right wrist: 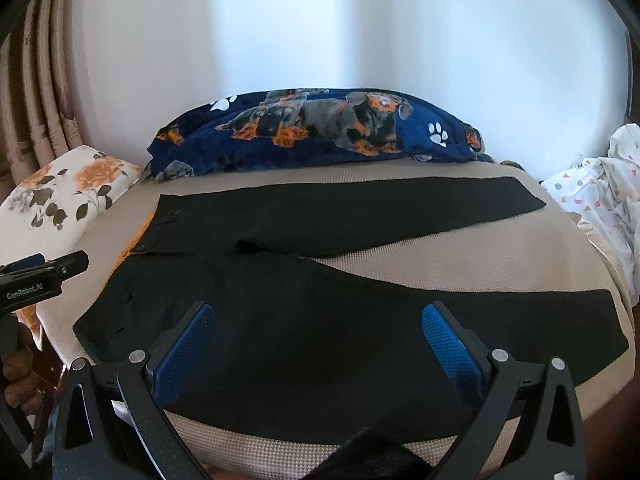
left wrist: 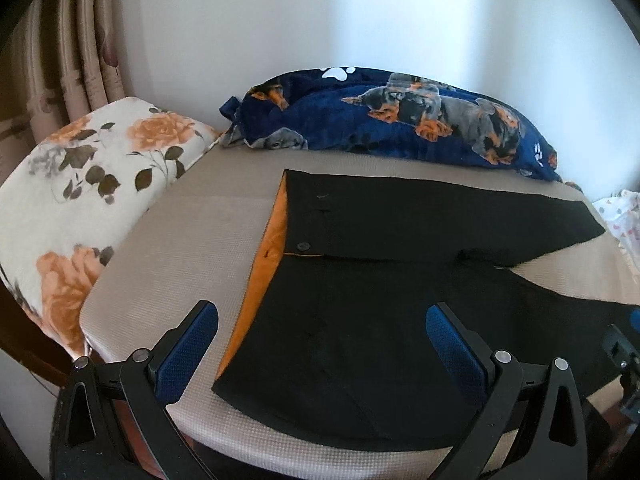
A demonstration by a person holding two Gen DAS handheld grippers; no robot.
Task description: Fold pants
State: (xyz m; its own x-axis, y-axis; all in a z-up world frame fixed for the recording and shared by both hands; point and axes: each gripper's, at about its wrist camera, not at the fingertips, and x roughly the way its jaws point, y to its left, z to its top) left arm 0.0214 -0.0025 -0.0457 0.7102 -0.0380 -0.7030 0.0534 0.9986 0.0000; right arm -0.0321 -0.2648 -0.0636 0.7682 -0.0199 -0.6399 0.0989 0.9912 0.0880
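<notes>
Black pants (left wrist: pixel 384 280) with an orange lining lie flat on the beige bed surface (left wrist: pixel 192 232), waist to the left, both legs spread apart to the right. In the right wrist view the pants (right wrist: pixel 320 320) show both legs (right wrist: pixel 400 208) full length. My left gripper (left wrist: pixel 322 320) is open and empty, hovering over the waist end near the front edge. My right gripper (right wrist: pixel 318 320) is open and empty, over the near leg. The left gripper's body (right wrist: pixel 44 272) shows at the left edge of the right wrist view.
A navy dog-print blanket (left wrist: pixel 400 116) lies along the back against the white wall. A floral pillow (left wrist: pixel 92 176) sits at the left by the curtain. A white patterned cloth (right wrist: pixel 600 192) lies at the right. A dark fuzzy thing (right wrist: pixel 372 452) shows at the bottom edge.
</notes>
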